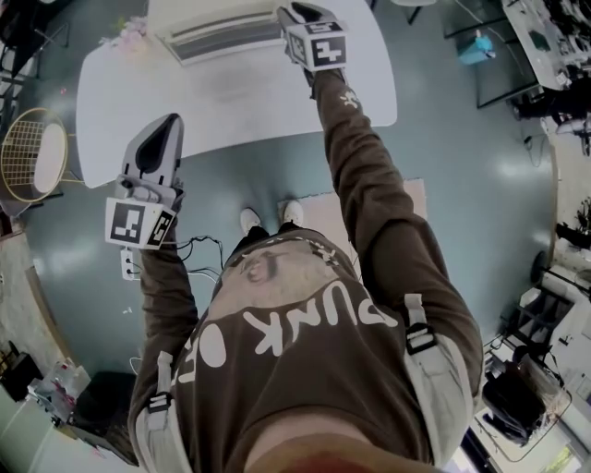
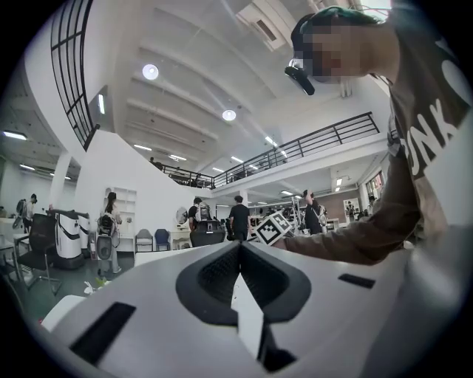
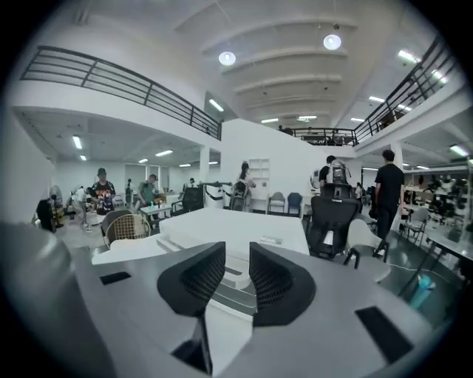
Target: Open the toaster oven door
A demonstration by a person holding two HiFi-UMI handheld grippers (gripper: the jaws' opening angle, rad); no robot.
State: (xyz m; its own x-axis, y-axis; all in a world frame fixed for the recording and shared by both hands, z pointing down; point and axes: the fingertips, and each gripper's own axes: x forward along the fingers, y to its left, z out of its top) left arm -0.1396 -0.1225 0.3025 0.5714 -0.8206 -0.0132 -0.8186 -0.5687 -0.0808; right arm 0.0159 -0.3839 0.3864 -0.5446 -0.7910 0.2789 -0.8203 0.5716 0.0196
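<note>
The white toaster oven [image 1: 222, 28] sits at the far side of the white table [image 1: 240, 102], with a slatted face turned up toward me. My right gripper [image 1: 297, 11] reaches over its right end with the jaws open. In the right gripper view the oven [image 3: 236, 273] shows through the gap of that gripper [image 3: 236, 255], and nothing lies between the pads. My left gripper [image 1: 168, 122] hovers over the table's near left edge, away from the oven. In the left gripper view this gripper [image 2: 239, 247] has its pads together and holds nothing.
A wire-backed chair [image 1: 32, 152] stands left of the table. A power strip [image 1: 129, 263] and a cable lie on the floor by my feet, on a pale mat [image 1: 406, 199]. A black office chair [image 3: 332, 218] stands beyond the table. Several people move about the hall.
</note>
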